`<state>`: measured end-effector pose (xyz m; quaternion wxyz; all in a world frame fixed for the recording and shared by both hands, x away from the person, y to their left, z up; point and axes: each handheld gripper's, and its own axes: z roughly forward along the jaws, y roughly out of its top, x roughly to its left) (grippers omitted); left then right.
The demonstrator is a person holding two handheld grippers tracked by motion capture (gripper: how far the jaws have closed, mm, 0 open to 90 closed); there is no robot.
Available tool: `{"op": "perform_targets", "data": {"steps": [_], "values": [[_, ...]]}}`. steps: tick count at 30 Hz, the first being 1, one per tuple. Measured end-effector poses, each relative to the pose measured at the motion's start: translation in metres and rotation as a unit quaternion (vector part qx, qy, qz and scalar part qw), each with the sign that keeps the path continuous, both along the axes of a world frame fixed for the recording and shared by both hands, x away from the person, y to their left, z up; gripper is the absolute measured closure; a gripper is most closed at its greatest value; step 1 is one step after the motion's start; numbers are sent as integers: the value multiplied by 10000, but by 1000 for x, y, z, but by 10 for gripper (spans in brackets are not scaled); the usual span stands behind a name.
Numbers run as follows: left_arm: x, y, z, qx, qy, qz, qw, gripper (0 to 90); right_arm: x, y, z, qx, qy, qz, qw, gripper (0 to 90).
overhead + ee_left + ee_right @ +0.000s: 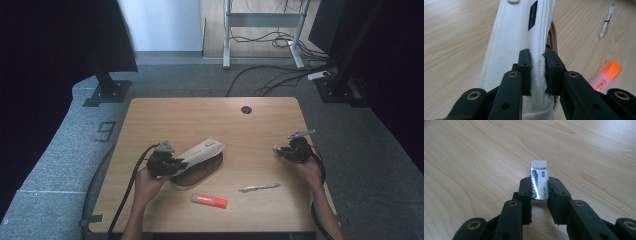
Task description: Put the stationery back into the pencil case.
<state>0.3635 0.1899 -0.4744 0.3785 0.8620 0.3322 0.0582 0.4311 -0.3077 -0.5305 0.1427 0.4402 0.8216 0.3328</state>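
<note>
The wooden table bears a white pencil case near centre, its flap lifted by the left gripper pinching the fabric edge — inside unclear. At four o'clock lie an orange highlighter and a pen. At three o'clock the right gripper clamps an eraser.

High view overhead, facing table; claw views close, sharing tabletop.
</note>
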Motion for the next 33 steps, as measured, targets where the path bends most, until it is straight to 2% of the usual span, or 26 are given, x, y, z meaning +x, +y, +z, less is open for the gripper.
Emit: {"op": "perform_targets", "data": {"steps": [16, 21, 33], "values": [[0, 0, 1, -68, -12, 21, 10000, 768, -21, 19, 15, 217, -159, 276, 9993, 721], [-1, 0, 1, -64, -22, 24, 10000, 768, -25, 28, 17, 366, -190, 403, 9983, 721], [0, -1, 0, -88, -37, 37, 9999, 768, -29, 55, 24, 402, -202, 743, 9962, 721]]}}
